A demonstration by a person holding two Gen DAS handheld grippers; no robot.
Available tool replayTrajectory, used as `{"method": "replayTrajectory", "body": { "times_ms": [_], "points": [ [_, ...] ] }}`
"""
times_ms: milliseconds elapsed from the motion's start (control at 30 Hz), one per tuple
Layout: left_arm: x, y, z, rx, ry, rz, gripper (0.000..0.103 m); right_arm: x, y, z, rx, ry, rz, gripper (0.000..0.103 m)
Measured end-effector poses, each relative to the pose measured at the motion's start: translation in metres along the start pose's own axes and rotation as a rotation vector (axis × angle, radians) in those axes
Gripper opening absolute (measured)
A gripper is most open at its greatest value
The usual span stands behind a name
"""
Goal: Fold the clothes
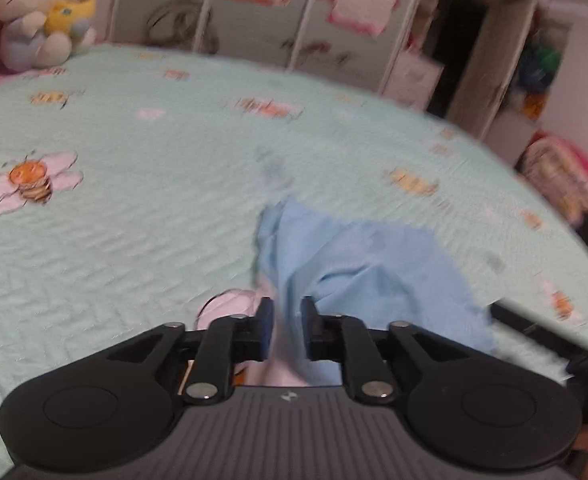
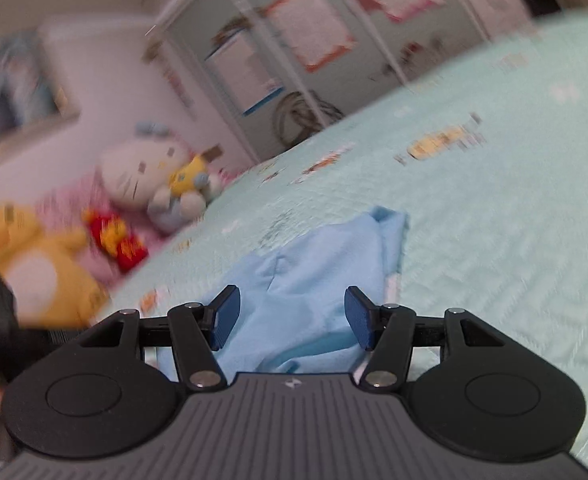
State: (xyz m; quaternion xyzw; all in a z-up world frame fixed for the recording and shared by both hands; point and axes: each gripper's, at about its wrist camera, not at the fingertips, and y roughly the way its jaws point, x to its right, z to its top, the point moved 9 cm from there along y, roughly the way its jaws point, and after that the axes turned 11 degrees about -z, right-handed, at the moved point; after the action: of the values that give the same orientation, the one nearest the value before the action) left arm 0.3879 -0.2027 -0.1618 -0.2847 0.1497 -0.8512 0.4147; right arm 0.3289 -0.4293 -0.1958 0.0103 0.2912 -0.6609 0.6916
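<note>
Blue fabric of the garment (image 1: 358,264) lies bunched on the mint quilted bedspread (image 1: 133,240). Left gripper (image 1: 287,308): jaws narrow, clamped on a fold of the garment. Right gripper (image 2: 291,312): jaws wide, hovering over the cloth, gripping nothing. White plush cat (image 1: 37,12) sits at the far left edge.

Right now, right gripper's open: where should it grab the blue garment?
Probably the raised corner flap of the blue garment, coming straight ahead from the near side: that edge stands off the bedspread. Right gripper is open; left gripper pinches cloth.
</note>
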Motion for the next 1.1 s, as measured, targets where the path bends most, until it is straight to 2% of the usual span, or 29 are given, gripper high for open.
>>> {"method": "replayTrajectory", "body": {
  "times_ms": [67, 100, 200, 300, 433, 500, 533, 600, 633, 667, 733, 800, 933, 1000, 1100],
  "points": [
    [0.011, 0.0, 0.003, 0.02, 0.072, 0.003, 0.044, -0.011, 0.001, -0.004, -0.004, -0.076, -0.01, 0.058],
    [0.016, 0.0, 0.005, 0.03, 0.108, 0.004, 0.045, -0.014, 0.002, -0.005, -0.005, -0.103, -0.034, 0.058],
    [0.034, 0.014, 0.004, 0.002, 0.223, -0.044, 0.046, -0.014, 0.004, -0.002, 0.011, -0.124, -0.112, 0.058],
    [0.042, 0.036, 0.001, -0.053, 0.357, -0.058, 0.045, -0.02, 0.016, 0.004, -0.009, -0.186, -0.13, 0.059],
    [0.043, 0.054, -0.003, -0.118, 0.442, -0.104, 0.04, -0.035, 0.044, 0.005, -0.112, -0.285, -0.09, 0.059],
    [0.042, 0.062, -0.008, -0.163, 0.474, -0.126, 0.033, -0.042, 0.055, 0.002, -0.167, -0.308, -0.055, 0.058],
    [0.041, 0.065, -0.012, -0.184, 0.478, -0.131, 0.024, -0.046, 0.059, 0.0, -0.186, -0.326, -0.043, 0.055],
    [0.037, 0.072, -0.02, -0.223, 0.471, -0.15, 0.016, -0.054, 0.06, -0.005, -0.198, -0.385, -0.043, 0.037],
    [0.036, 0.074, -0.022, -0.229, 0.473, -0.144, 0.008, -0.059, 0.059, -0.008, -0.2, -0.416, -0.044, 0.016],
    [0.035, 0.073, -0.022, -0.222, 0.481, -0.136, 0.0, -0.063, 0.059, -0.01, -0.203, -0.446, -0.046, 0.001],
    [0.037, 0.068, -0.021, -0.19, 0.468, -0.138, 0.0, -0.07, 0.055, -0.014, -0.194, -0.484, -0.046, 0.0],
    [0.036, 0.053, -0.012, -0.126, 0.446, -0.137, 0.0, -0.073, 0.047, -0.012, -0.164, -0.492, -0.057, 0.0],
    [0.044, 0.001, -0.008, -0.004, 0.417, -0.208, 0.0, -0.083, -0.007, -0.003, -0.045, -0.503, -0.042, 0.0],
    [0.04, -0.015, -0.019, -0.009, 0.414, -0.214, 0.0, -0.091, -0.035, -0.019, -0.056, -0.534, 0.0, 0.0],
    [0.028, -0.019, -0.045, -0.104, 0.335, -0.242, 0.002, -0.092, -0.064, -0.057, -0.136, -0.58, 0.021, 0.0]
  ]
}}
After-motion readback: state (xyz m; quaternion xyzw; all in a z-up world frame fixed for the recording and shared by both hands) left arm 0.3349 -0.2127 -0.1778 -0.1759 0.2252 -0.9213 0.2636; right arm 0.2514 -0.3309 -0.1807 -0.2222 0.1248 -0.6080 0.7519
